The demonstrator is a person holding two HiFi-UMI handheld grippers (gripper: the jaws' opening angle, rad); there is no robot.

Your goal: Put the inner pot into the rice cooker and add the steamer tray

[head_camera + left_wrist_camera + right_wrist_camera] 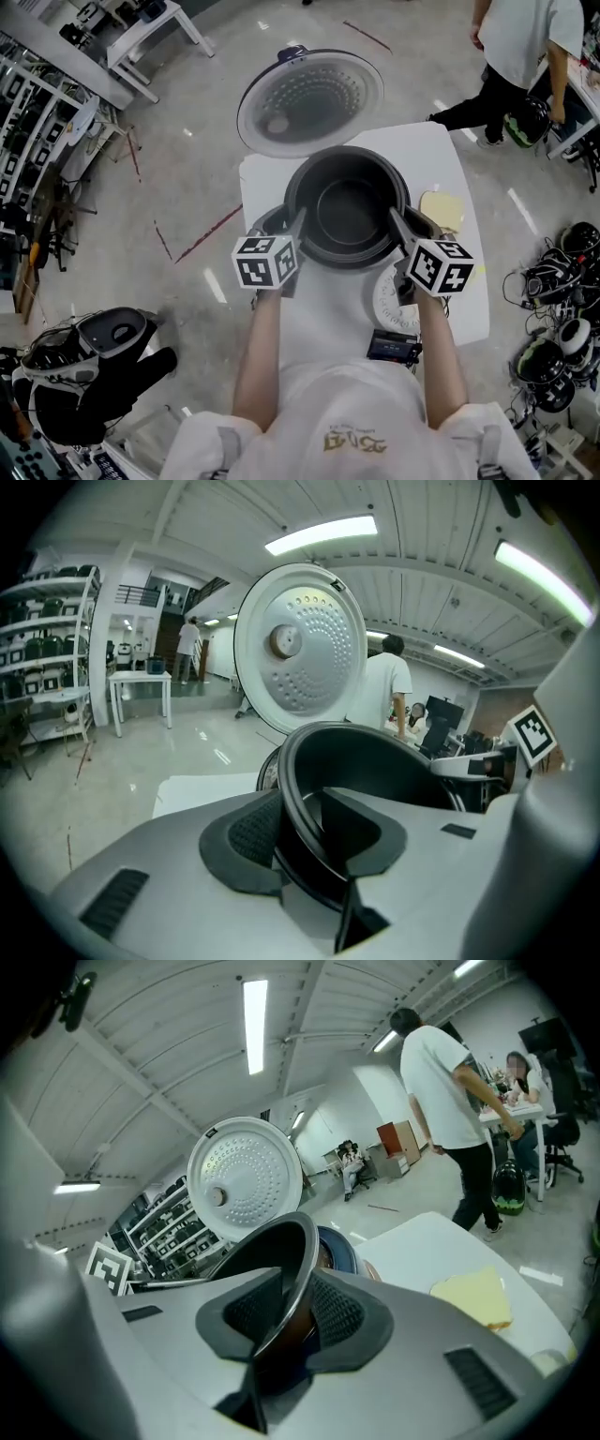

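Observation:
The black inner pot (347, 211) sits down inside the rice cooker (270, 221) on the white table (314, 309); the cooker's round lid (309, 101) stands open behind it. My left gripper (295, 228) straddles the pot's left rim and my right gripper (401, 228) the right rim. In the left gripper view the rim of the pot (375, 761) runs between the pads with a dark gap on the inner side. The right gripper view shows the rim (286, 1260) loose between the pads. A white round tray (386, 302) lies on the table under my right gripper.
A yellow cloth (441, 208) lies right of the cooker and a small dark device (394, 347) near the table's front edge. A person (511, 56) stands at the far right. Headsets (553, 281) crowd the floor at the right, and shelving (37, 141) lines the left.

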